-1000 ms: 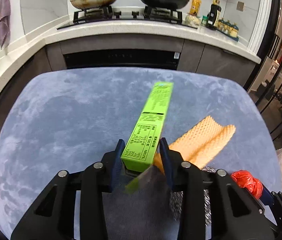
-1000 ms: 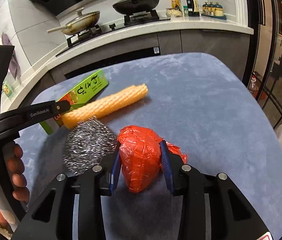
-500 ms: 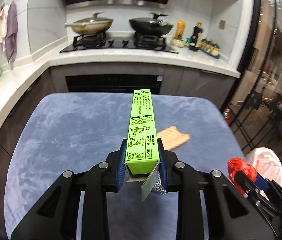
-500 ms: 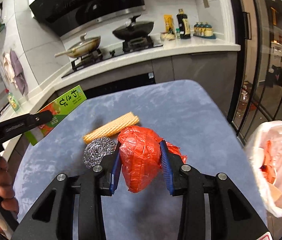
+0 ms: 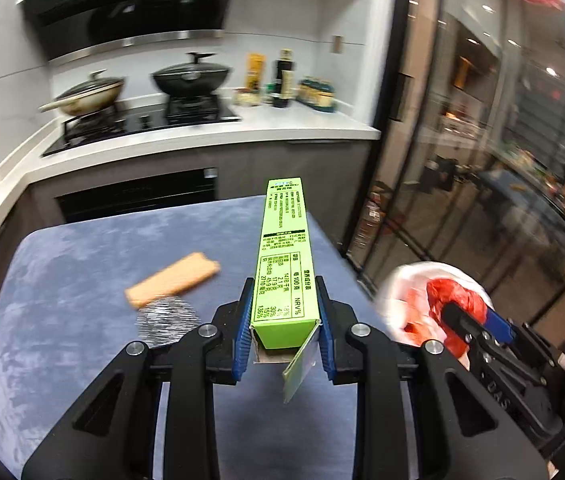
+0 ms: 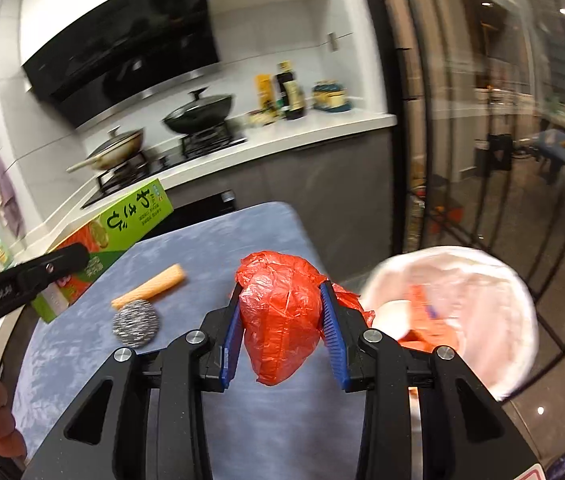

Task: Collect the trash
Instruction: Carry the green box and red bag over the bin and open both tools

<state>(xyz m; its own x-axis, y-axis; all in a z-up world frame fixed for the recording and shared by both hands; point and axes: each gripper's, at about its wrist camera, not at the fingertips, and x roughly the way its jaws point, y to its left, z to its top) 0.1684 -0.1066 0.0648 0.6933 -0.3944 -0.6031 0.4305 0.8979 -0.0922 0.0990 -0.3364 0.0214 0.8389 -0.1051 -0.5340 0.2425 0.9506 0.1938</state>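
1. Clamping a green carton point(image 5: 285, 268), the left gripper point(image 5: 285, 334) holds it lifted above the blue table point(image 5: 66, 280).
2. The right gripper point(image 6: 282, 330) pinches a red bag point(image 6: 280, 312) beside the white bin bag point(image 6: 482, 308).

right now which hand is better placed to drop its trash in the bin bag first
Right, probably. The right hand-held gripper holds the red plastic wad beside the white bin bag; the left hand-held gripper with the green box sits farther away.

Crinkly glossy plastic bag point(image 6: 280, 320), cardboard box point(image 5: 284, 268)
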